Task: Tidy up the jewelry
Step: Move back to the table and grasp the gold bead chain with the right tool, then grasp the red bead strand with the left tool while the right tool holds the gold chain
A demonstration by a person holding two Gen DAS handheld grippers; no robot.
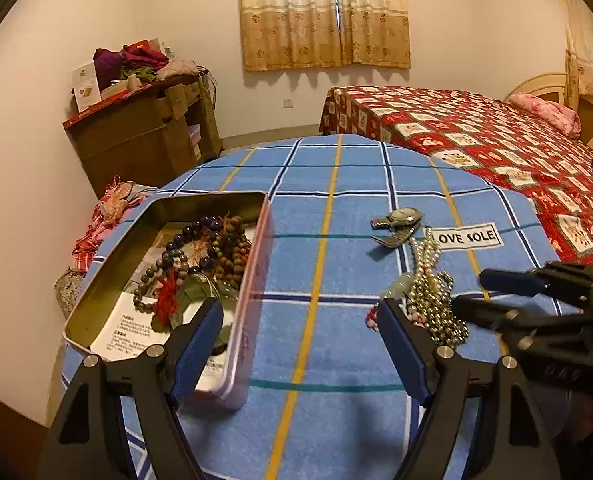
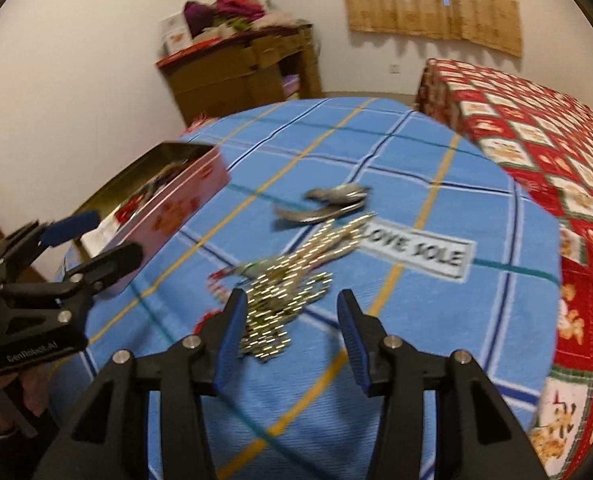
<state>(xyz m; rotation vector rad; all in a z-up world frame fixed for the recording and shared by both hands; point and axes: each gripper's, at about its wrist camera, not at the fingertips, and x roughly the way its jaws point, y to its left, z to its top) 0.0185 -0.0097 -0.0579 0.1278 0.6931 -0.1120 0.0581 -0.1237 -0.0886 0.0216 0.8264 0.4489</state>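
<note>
Landmark: open rectangular pink metal tin (image 1: 252,280), gold inside, on the blue checked towel (image 1: 336,208).

Inside the tin: dark blue and brown bead bracelets (image 1: 212,248) piled with a red tassel, lying on a printed paper sheet. Individual strands in the pile cannot be separated.

To the right of the tin, well apart from it: tangle of pale pearl and gold bead necklaces (image 1: 432,292) on the towel, with a pale green pendant and a red cord end at its near-left edge. Beyond the tangle, further from the cameras: silver metal-band wristwatch (image 1: 400,224), just beside the necklaces' far end. A white label reading "LOVE SOLE" (image 2: 416,252) lies right of the watch.

Left gripper (image 1: 300,312): jaws spread wide, nothing between them; its left finger overlaps the tin's near end in the view, and whether it touches the tin cannot be told. Right gripper (image 2: 292,312): jaws partly apart, near end of the necklace tangle lies between the blue pads (image 2: 230,332), pads not pressing it.

Right wrist view is motion-blurred; watch and beads smear, the tin's contents are unreadable there. The fisheye frame cuts off the towel's near edge.

Room: red patterned bedspread (image 1: 476,132) behind the towel, brown cardboard boxes (image 1: 144,136) with clothes stacked on top against the wall left of it, beige patterned curtain (image 1: 324,12) on the far wall.
</note>
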